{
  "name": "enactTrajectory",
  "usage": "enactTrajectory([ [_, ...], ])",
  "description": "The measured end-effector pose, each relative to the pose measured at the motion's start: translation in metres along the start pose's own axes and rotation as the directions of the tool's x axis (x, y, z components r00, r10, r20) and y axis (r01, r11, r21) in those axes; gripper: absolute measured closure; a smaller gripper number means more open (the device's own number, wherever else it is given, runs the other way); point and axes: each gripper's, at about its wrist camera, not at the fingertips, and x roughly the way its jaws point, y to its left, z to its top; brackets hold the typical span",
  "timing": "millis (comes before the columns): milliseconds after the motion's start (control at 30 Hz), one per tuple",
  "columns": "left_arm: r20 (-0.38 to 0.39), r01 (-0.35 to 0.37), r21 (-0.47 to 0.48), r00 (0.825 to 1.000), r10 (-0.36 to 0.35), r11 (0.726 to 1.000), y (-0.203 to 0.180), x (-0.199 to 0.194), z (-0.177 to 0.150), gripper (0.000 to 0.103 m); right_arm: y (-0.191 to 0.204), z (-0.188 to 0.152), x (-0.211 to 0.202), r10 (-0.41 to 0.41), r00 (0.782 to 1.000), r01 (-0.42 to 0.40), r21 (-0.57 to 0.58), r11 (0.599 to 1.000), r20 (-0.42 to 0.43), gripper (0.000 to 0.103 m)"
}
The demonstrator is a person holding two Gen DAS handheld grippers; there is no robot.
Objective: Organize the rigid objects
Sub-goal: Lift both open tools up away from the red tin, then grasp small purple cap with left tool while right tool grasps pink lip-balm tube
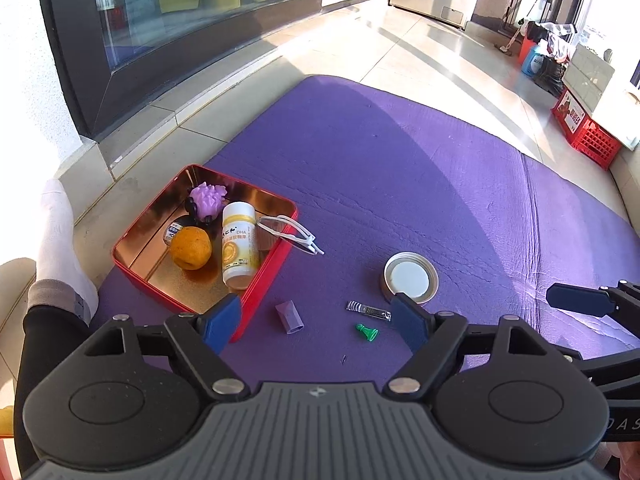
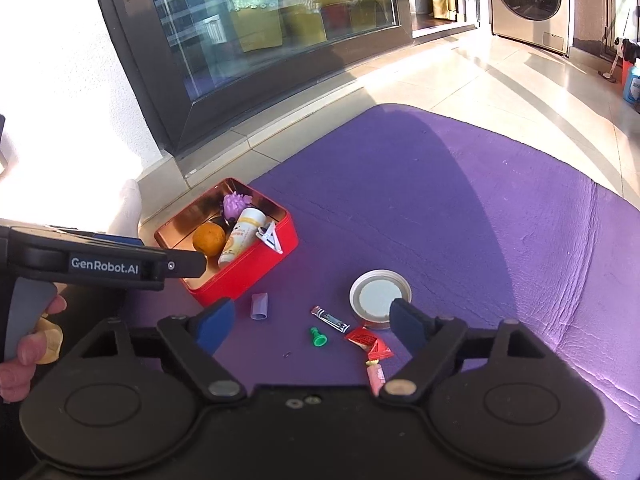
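Only the right wrist view shows red packets [image 2: 370, 342] by the nail clipper [image 2: 330, 319]; both grippers [image 1: 316, 322] [image 2: 310, 322] gape empty

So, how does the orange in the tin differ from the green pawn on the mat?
The orange lies inside the red tin; the green pawn lies outside on the purple mat. The orange is round and much bigger; the green pawn is small, narrow and tipped on its side. No hand-held gripper touches either.
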Motion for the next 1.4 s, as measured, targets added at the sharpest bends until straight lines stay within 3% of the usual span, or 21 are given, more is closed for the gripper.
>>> enactTrajectory([
  [200,-0.039,0.026,-0.003,0.999,-0.026,1.0,-0.015,0.004,-0.017,0.017,-0.024,-0.021,-0.007,-0.025,1.0,0.025,0.068,0.997,-0.002,0.0],
  [567,-0.12,-0.007,0.022,0.993,0.01,1.0,-0.027,0.046,-0.044,0.017,-0.048,-0.053,0.022,-0.086,0.989,0.088,0.006,0.996,-0.122,0.0],
  [733,-0.156,-0.023,-0.064,0.988,0.012,0.998,-0.014,0.075,-0.047,0.017,-0.05,-0.063,0.043,-0.083,0.98,0.083,-0.009,0.996,-0.183,0.004],
  [833,-0.155,-0.066,-0.071,0.986,0.054,0.995,-0.01,0.092,-0.044,0.017,-0.045,-0.067,0.055,-0.07,0.977,0.065,-0.028,0.997,-0.203,0.006],
  [1033,-0.181,-0.102,-0.127,0.98,0.078,0.987,0.0,0.132,-0.036,0.017,-0.04,-0.071,0.083,-0.056,0.968,0.041,-0.065,0.997,-0.245,0.018],
  [1400,-0.195,-0.138,-0.106,0.974,0.115,0.985,0.006,0.181,-0.029,0.02,-0.051,-0.073,0.123,-0.075,0.954,0.054,-0.08,0.995,-0.292,0.038],
])
